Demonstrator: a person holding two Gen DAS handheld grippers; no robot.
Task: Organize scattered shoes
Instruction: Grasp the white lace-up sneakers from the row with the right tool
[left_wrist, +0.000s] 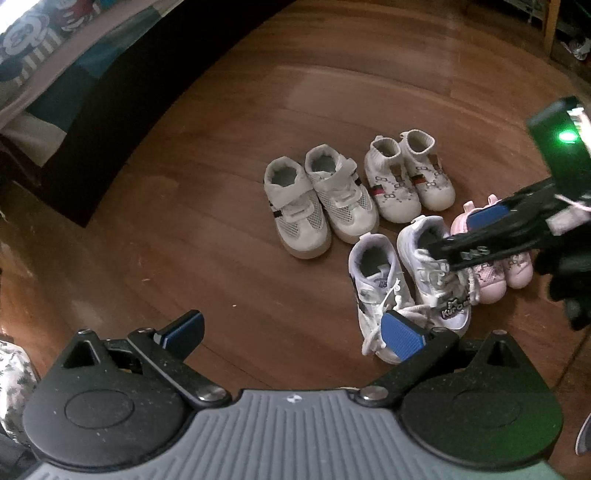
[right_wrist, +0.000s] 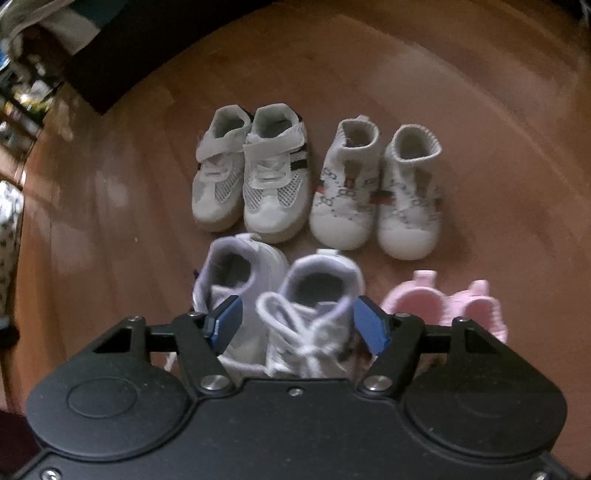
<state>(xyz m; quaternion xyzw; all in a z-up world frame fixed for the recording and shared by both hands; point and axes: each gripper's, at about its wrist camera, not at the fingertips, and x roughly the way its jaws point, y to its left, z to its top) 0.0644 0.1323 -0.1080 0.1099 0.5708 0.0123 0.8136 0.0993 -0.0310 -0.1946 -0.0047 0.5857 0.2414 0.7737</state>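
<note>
Four pairs sit paired on the wood floor (left_wrist: 221, 240), both the left gripper (left_wrist: 291, 334) and right gripper (right_wrist: 297, 323) wide open and empty, so I'd just nudge the laced white sneakers (right_wrist: 280, 314) straight, gently.

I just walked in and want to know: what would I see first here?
Four pairs of little shoes sit in two neat rows on the wooden floor. The pink pair stands out in the near row, beside the white lace-up sneakers. The right gripper hangs over those sneakers, fingers apart.
</note>
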